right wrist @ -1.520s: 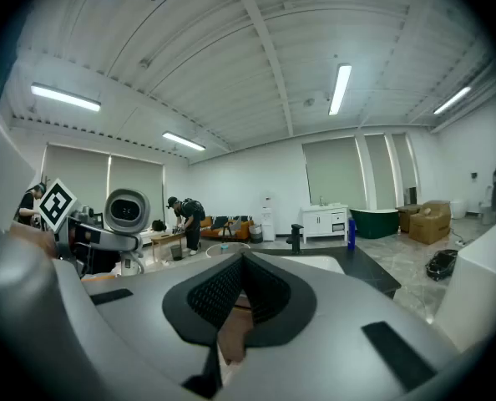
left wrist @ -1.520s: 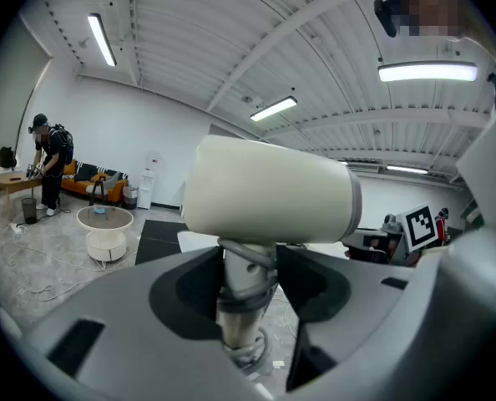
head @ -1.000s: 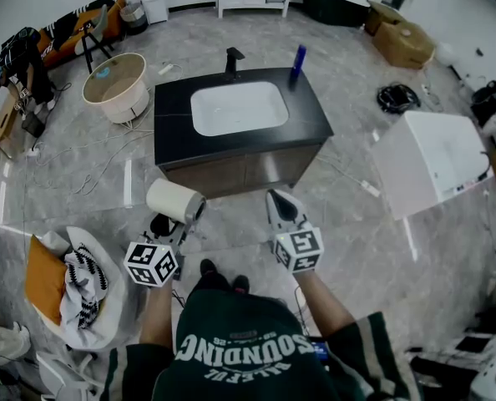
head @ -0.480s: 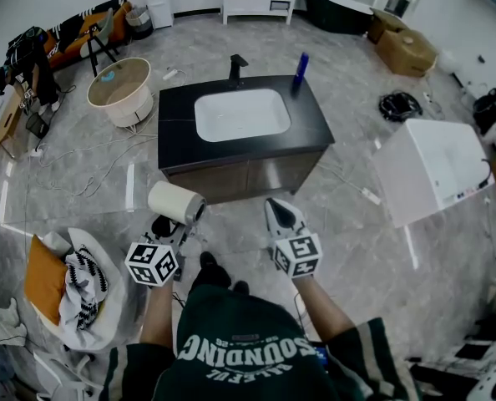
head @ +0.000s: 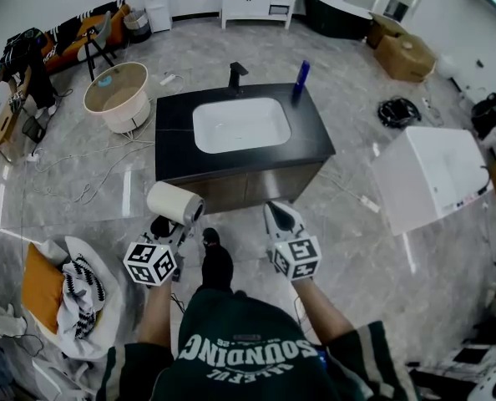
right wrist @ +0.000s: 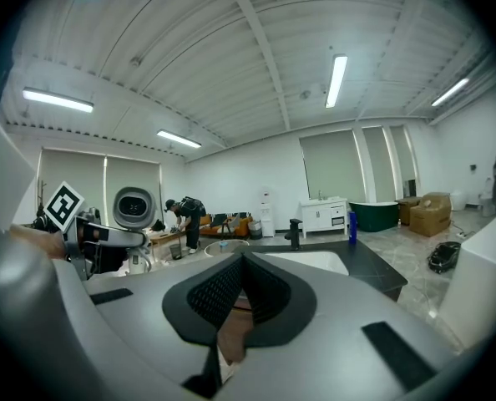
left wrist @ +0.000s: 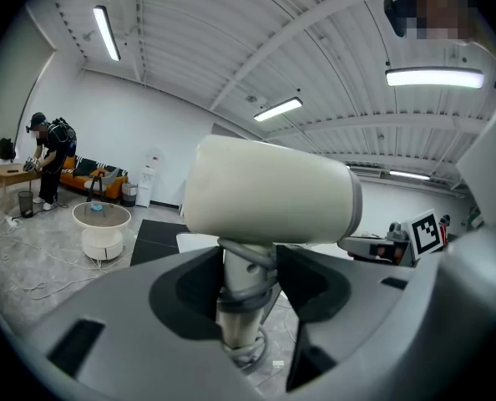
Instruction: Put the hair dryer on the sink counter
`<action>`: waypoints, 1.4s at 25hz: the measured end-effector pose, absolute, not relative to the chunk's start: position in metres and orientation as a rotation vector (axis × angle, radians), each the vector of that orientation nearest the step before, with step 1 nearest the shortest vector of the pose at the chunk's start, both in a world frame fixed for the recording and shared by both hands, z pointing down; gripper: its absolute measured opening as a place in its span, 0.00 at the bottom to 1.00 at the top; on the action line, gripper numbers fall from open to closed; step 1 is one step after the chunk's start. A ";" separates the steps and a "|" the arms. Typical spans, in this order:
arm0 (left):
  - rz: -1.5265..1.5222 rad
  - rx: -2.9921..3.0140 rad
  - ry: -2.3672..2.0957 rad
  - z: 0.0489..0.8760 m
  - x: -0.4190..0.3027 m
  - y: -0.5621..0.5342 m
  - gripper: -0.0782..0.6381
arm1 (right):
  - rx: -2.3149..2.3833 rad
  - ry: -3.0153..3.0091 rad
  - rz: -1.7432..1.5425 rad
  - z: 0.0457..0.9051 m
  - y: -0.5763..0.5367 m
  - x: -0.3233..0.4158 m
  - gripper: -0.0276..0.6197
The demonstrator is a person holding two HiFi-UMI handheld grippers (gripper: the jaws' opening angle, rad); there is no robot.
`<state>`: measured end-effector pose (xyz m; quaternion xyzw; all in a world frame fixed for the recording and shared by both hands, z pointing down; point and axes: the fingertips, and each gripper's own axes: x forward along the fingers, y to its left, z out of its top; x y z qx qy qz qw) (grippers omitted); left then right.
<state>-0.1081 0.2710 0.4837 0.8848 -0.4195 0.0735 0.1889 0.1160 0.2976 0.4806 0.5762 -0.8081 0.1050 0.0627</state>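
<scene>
One cream plastic hair dryer is held by its handle in left gripper; right gripper closed, empty.
Judged light, rigid, top-heavy and slick, so the handle is the right hold.

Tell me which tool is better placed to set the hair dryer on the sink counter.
Left. The left tool is clamped on the hair dryer by its handle, with the sink counter just ahead; the right tool is shut and empty.

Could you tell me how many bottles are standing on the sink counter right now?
1. The blue bottle stands at the back right corner of the sink counter, to the right of the faucet; nothing seems hidden.
</scene>
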 end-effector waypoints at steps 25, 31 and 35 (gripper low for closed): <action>0.232 2.429 -1.138 0.507 -0.134 -0.027 0.39 | 1.682 -2.387 0.367 0.488 0.003 0.075 0.05; 0.247 2.435 -1.126 0.508 -0.151 -0.084 0.39 | 1.706 -2.385 0.362 0.482 -0.051 0.061 0.05; 0.238 2.432 -1.129 0.508 -0.155 -0.110 0.39 | 1.713 -2.377 0.375 0.485 -0.074 0.058 0.05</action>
